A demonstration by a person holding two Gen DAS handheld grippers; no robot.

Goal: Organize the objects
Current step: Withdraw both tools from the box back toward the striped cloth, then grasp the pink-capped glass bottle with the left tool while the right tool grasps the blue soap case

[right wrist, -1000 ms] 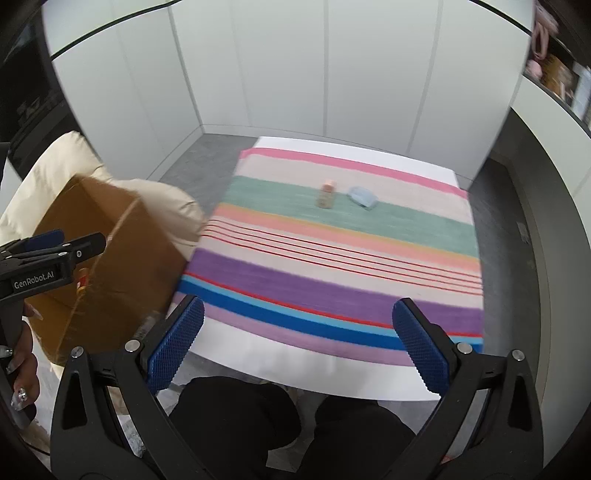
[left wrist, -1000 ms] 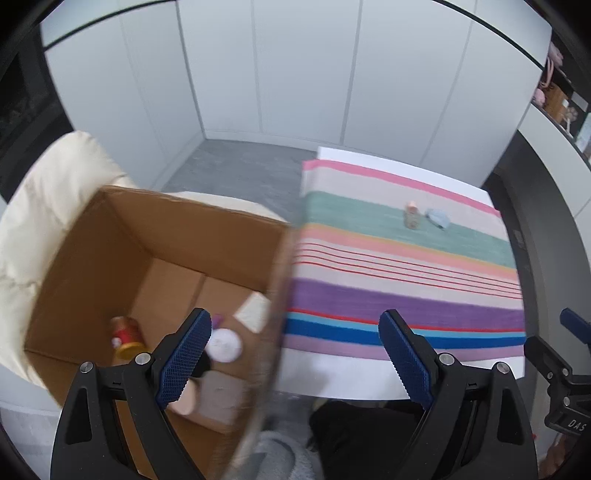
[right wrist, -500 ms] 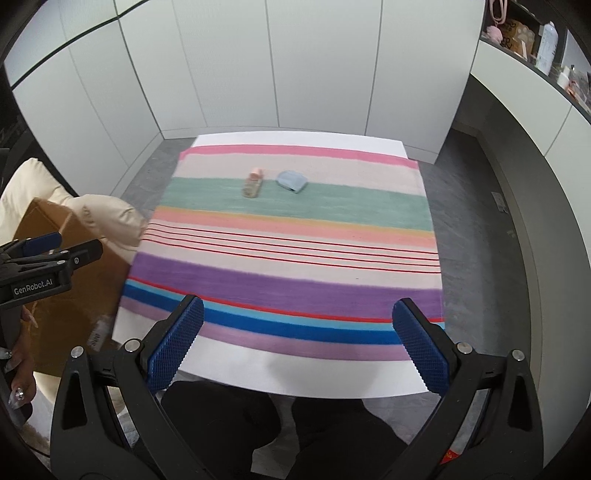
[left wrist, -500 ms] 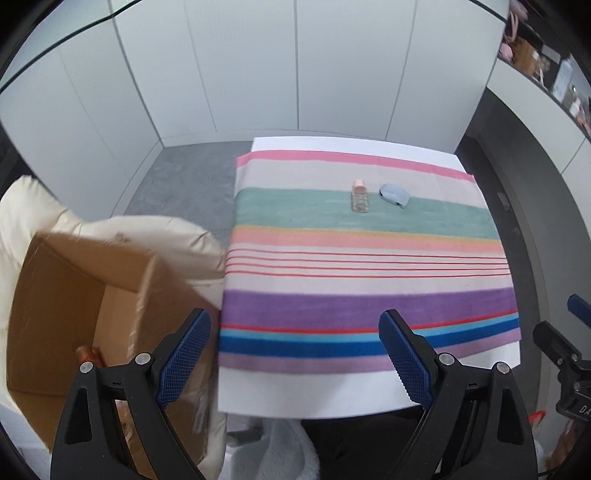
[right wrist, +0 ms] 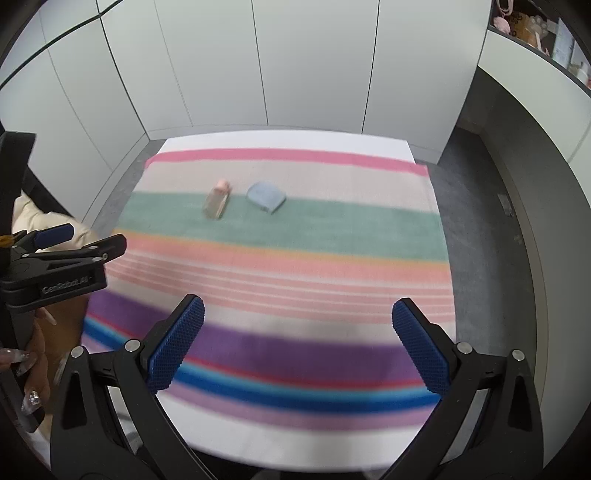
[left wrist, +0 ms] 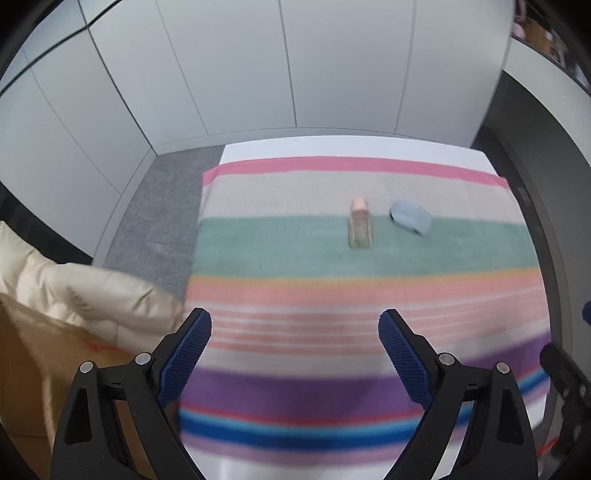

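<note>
A small clear bottle with a pink cap (left wrist: pixel 360 224) (right wrist: pixel 217 200) lies on the green stripe of the striped cloth (left wrist: pixel 332 302) (right wrist: pixel 295 258). A pale blue folded item (left wrist: pixel 410 217) (right wrist: pixel 266 195) rests just right of it. My left gripper (left wrist: pixel 294 332) hovers open over the near stripes, well short of both objects, nothing between its pads. My right gripper (right wrist: pixel 297 325) is open too and empty, above the purple stripe. The left gripper also shows at the left edge of the right wrist view, held by a hand (right wrist: pixel 26 354).
A brown cardboard box (left wrist: pixel 40 362) stands left of the table against a cream padded cushion (left wrist: pixel 85 291). White cabinet panels (right wrist: pixel 295 66) close off the far side. Grey floor (left wrist: pixel 162 210) lies beyond the table's left edge. A shelf with small items (right wrist: pixel 532 26) is at upper right.
Both grippers have swung away from the cardboard box to the right and dropped lower over the cloth. The bottle and blue item now look closer. Both jaws stay wide.
</note>
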